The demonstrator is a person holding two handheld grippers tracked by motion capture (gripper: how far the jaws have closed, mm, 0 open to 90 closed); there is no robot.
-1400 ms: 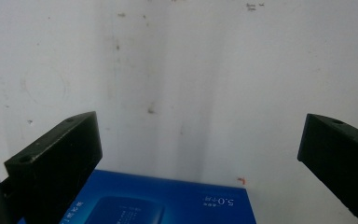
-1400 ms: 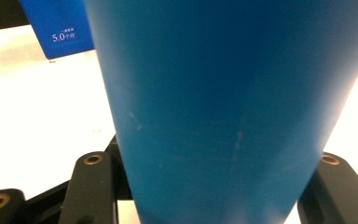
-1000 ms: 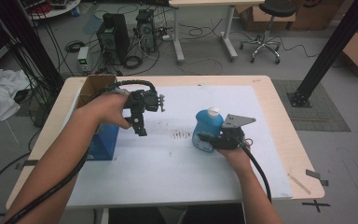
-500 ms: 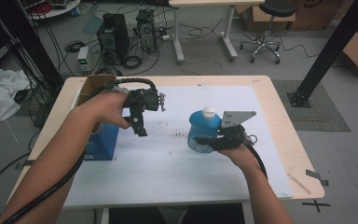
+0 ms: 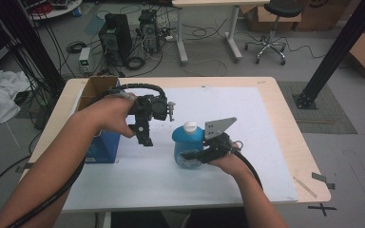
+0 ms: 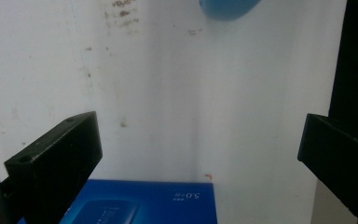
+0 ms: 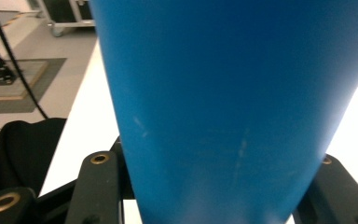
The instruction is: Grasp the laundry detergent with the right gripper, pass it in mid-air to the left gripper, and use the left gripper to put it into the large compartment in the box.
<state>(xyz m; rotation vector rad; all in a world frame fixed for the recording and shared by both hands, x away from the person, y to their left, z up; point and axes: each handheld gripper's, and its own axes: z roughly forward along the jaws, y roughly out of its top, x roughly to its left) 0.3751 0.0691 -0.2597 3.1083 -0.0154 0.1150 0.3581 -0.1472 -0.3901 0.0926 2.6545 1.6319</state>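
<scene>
A blue bottle (image 5: 186, 142) with a white cap (image 5: 190, 126) stands tilted over the white mat (image 5: 247, 123) near the table's middle. My right gripper (image 5: 192, 157) is shut on its lower body from the right. In the right gripper view the bottle's blue wall (image 7: 228, 102) sits between the two black jaws. My left gripper (image 5: 146, 140) hangs above the mat just left of the bottle, pointing down, open with nothing between its fingers. The left gripper view looks down past its wide jaws onto the mat, with the bottle's edge (image 6: 228, 8) at the top.
A blue carton (image 5: 102, 148) lies at the mat's left edge, under my left forearm; its top (image 6: 144, 205) appears below the left jaws. An open cardboard box (image 5: 97, 88) stands at the table's back left corner. Dark smudges mark the mat.
My right gripper has carried the bottle left, closer to the left gripper, and a little up. The left gripper has drifted slightly right and stayed open.
</scene>
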